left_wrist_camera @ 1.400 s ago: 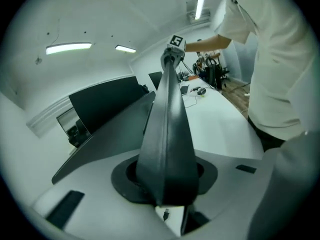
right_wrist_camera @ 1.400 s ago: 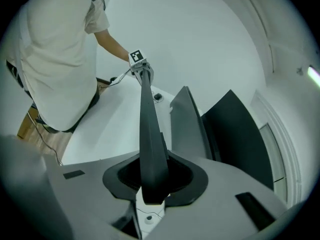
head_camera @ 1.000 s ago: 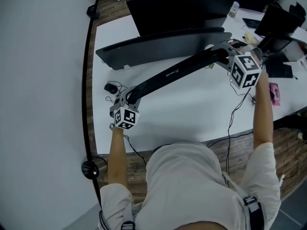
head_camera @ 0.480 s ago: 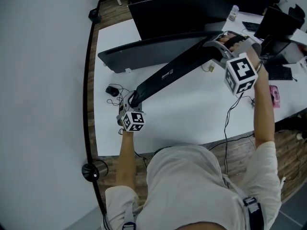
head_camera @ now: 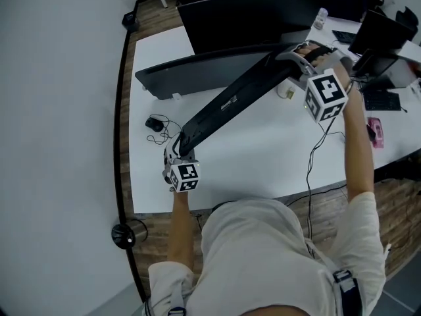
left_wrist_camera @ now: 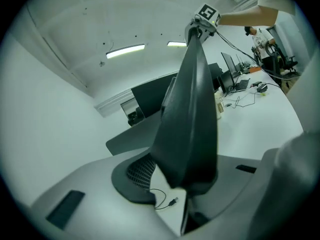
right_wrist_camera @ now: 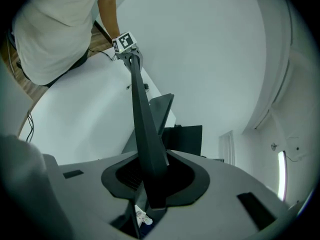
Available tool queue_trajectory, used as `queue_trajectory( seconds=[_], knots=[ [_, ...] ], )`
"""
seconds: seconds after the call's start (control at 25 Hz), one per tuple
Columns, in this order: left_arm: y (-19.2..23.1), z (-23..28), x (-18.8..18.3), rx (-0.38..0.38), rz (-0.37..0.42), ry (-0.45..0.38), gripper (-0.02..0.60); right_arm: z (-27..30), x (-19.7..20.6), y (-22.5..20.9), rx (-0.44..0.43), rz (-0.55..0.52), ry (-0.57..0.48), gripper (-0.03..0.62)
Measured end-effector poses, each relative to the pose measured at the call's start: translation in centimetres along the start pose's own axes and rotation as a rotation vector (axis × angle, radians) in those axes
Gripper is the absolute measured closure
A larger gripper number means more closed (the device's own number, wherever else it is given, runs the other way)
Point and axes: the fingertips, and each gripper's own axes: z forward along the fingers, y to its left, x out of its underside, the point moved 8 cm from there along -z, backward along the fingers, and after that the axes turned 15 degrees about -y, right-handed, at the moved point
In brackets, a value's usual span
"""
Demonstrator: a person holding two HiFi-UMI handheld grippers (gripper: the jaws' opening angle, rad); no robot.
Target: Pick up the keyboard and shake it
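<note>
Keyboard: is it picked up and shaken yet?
Picked up: the keyboard is clear of the white desk, tilted, right end higher. In hand: left tongs clamp one end; right tongs, opening slightly, have the other between them. Left: the shaking; one moment cannot show it.

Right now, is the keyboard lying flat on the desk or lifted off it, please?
Lifted and tilted: the keyboard hangs clear of the white desk, its right end higher.
</note>
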Motion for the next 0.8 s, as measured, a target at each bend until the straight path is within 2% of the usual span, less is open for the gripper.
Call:
queue_trajectory(
  seconds=[0.2, 0.36, 0.64, 0.8],
  knots=[
    [3.9, -0.9, -2.1, -0.025, 0.149, -0.04, 0.474, 1.1, 1.4, 2.1, 0.099, 0.074, -0.04, 0.462],
    [6.8, -1.0, -4.6, -0.031, 0.307, -0.079, 0.472, 1.5, 2.1, 4.1, 0.162, 0.14, -0.053, 0.468],
    [9.0, 0.1, -8.8, 0.088, 0.525, -0.166, 0.471, 2.4, 4.4, 8.3, 0.216, 0.286, -0.067, 0.476],
    [8.4, 0.6, -10.4, 0.17, 0.598, -0.21, 0.471, 3.2, 5.7, 11.4, 0.216, 0.382, -0.064, 0.476]
  ],
)
